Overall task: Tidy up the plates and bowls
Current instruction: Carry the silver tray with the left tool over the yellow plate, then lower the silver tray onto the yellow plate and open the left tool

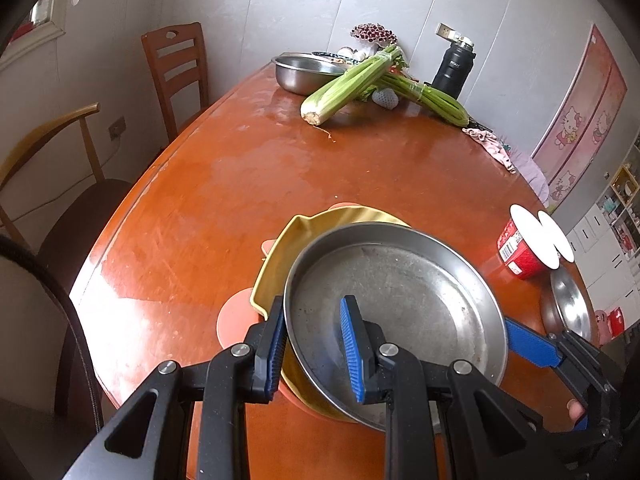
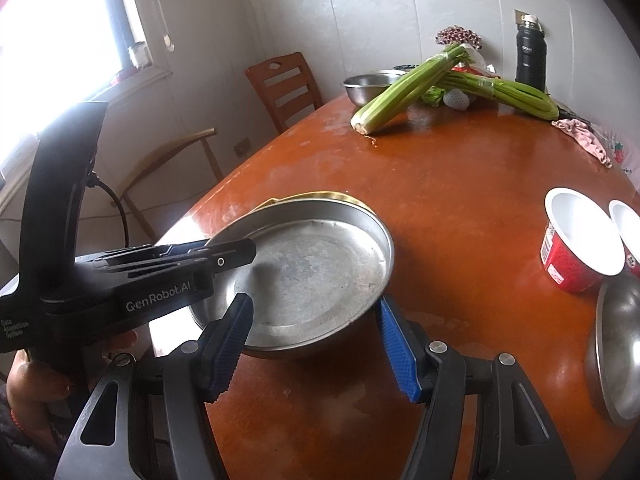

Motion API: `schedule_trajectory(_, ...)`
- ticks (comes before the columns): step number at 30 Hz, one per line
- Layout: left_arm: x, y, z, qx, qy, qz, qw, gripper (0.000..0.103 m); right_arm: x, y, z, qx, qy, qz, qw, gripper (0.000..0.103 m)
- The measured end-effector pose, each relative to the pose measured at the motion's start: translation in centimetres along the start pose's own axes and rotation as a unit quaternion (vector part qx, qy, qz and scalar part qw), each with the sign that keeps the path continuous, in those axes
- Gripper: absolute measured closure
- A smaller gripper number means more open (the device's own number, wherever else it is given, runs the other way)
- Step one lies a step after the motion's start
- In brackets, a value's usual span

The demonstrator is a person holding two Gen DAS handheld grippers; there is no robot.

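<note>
From my left wrist view, my left gripper (image 1: 316, 350) is clamped on the rim of the round shallow steel plate (image 1: 400, 292) — it sits above the yellow wavy-edged plate (image 1: 280, 256) on the orange wooden worktop (image 1: 240, 168). From my right wrist, my right gripper (image 2: 316, 344) is parted, its blue pads either side of the steel plate's near edge — I cannot tell if they touch.

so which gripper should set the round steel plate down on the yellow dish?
Left. The left gripper is already clamped on the rim of the round steel plate, above the yellow dish. The right gripper only brackets its near edge, pads apparently not pressing.
</note>
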State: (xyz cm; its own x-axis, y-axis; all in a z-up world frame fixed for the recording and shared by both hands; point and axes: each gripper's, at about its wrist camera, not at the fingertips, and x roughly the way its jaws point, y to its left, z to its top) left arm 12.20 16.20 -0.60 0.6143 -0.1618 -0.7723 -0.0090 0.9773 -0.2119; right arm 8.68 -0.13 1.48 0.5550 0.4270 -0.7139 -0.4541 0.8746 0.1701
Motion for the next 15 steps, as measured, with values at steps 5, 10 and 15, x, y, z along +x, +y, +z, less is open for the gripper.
schedule_trajectory(5, 0.3, 0.1, 0.0, 0.001, -0.002, 0.002, 1.0000, 0.077, 0.6, -0.2, 0.1, -0.002, 0.001, -0.004, 1.000, 0.036)
schedule_trajectory(10, 0.3, 0.0, 0.0, 0.004, -0.005, 0.006, 1.0000, 0.077, 1.1, -0.2, 0.3, -0.006, 0.002, -0.010, 1.000, 0.036)
schedule_trajectory(15, 0.4, 0.0, 0.1, 0.009, -0.009, 0.013, 0.9998, 0.077, 1.6, 0.0, 0.2, -0.017, 0.002, -0.017, 1.000, 0.036)
